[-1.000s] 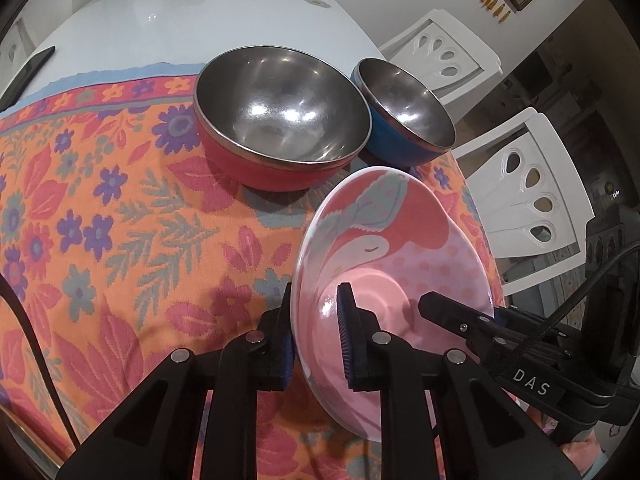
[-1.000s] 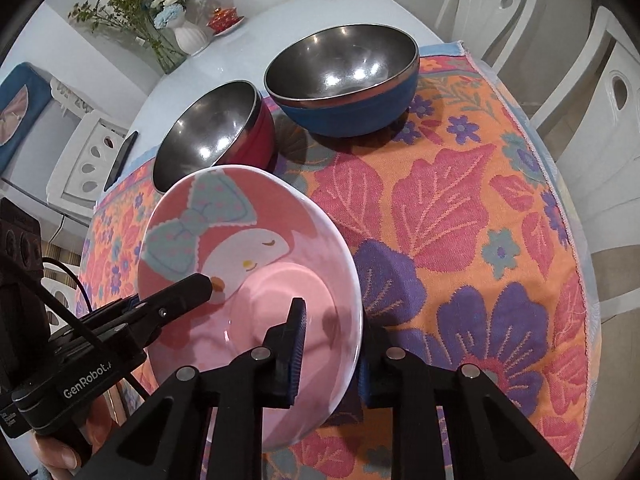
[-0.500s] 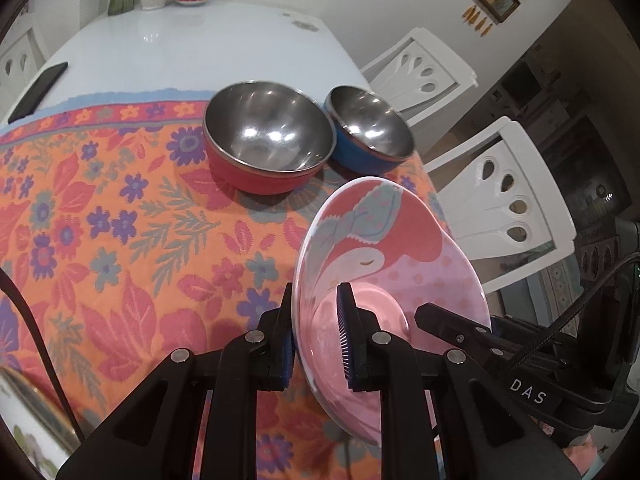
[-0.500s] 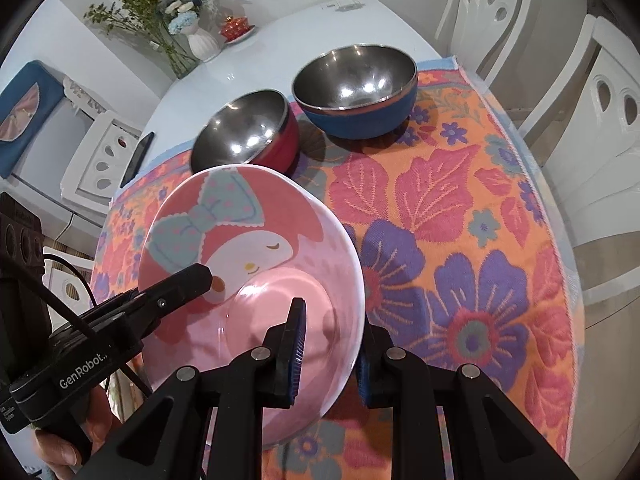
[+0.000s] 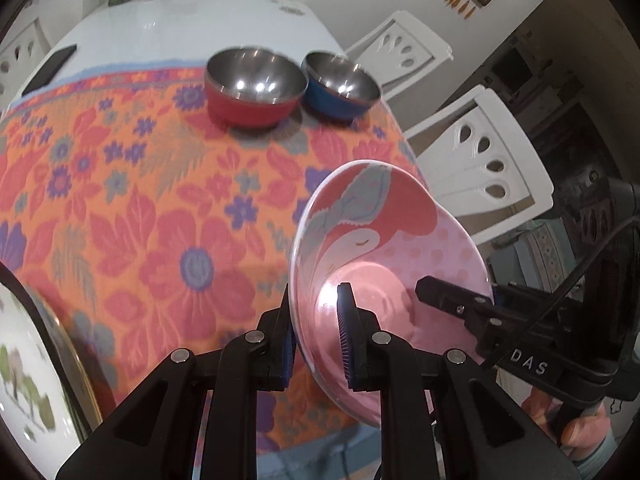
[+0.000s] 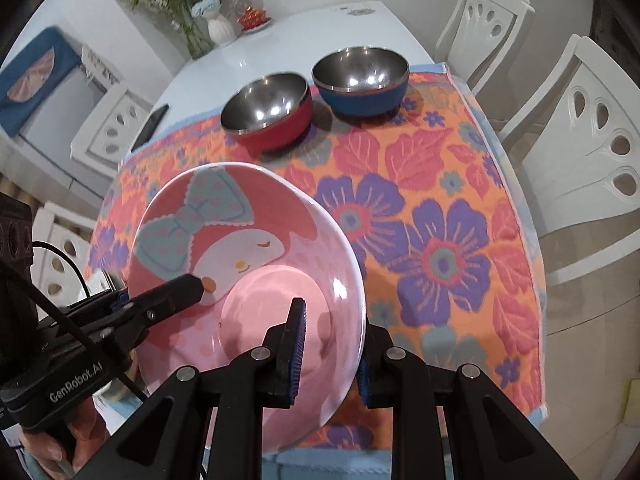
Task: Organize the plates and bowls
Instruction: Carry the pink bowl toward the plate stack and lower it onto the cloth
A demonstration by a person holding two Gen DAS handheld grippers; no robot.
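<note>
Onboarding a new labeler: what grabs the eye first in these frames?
The pink bowl with a cartoon face and bow, held above the floral cloth near its front edge, with the left gripper and right gripper each shut on opposite sides of its rim. Next, the red bowl and blue bowl side by side at the cloth's far edge.

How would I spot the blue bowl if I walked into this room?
Find the table half covered by an orange flowered cloth. At the cloth's far edge two steel-lined bowls sit side by side. The blue bowl is the one nearer the white chairs; its neighbour is a red bowl.
</note>
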